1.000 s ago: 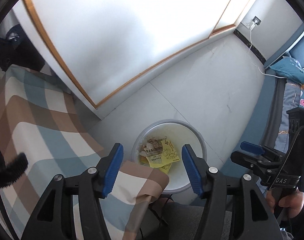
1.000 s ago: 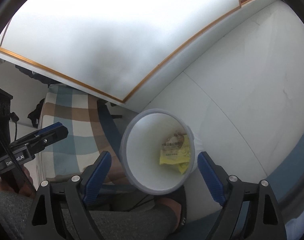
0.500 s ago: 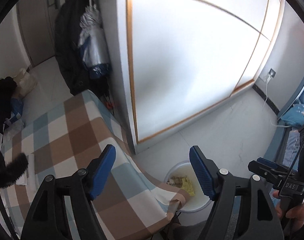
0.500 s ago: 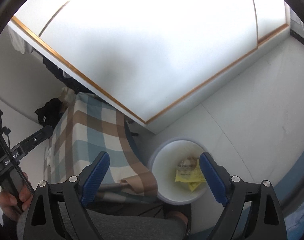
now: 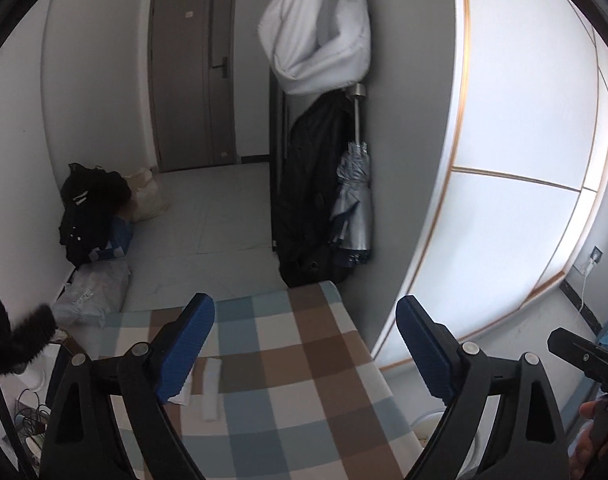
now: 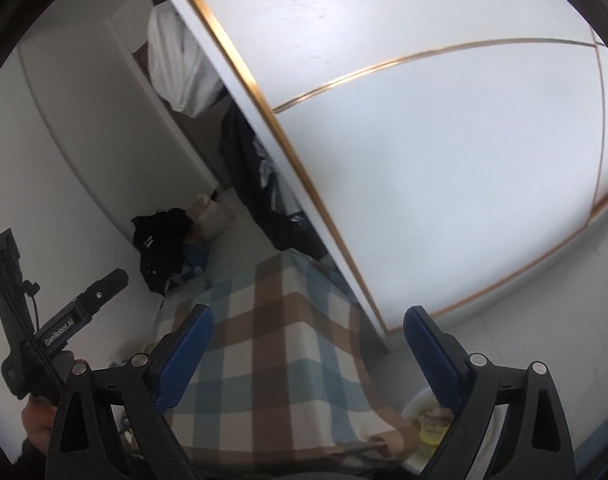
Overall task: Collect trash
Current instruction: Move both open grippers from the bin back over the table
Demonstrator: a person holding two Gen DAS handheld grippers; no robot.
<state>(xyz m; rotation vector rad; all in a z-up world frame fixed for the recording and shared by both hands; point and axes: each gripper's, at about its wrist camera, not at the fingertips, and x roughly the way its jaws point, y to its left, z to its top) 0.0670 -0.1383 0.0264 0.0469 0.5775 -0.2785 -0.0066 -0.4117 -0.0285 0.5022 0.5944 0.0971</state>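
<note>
— Two grippers are in view. How do the jaws stand?

— On the left gripper (image 5: 304,344) the jaws are wide apart and opening, with nothing held between them. On the right gripper (image 6: 308,350) it is the same: jaws spread, opening, nothing gripped.

— What lies in front of the left jaws?

— Between them, lower down, is the desk (image 5: 287,392) under a checked cloth (image 5: 324,360) of brown, blue and cream. A white strip (image 5: 212,390) lies on the cloth just beside the left jaw; I cannot tell what it is. Beyond the jaws is a grey door (image 5: 191,80), and a black coat (image 5: 308,184) and a folded umbrella (image 5: 354,200) hang there.

— Where is the trash?

— In the right wrist view, the bin (image 6: 414,408) stands on the floor, low beside the right jaw and partly hidden behind it. Yellow wrappers (image 6: 432,432) lie inside it. In the left wrist view only a pale piece of the bin rim shows beside the right jaw.

— Do the grippers see each other?

— Yes. Each shows at the far edge of the other view, held by a hand (image 6: 39,424).
</note>
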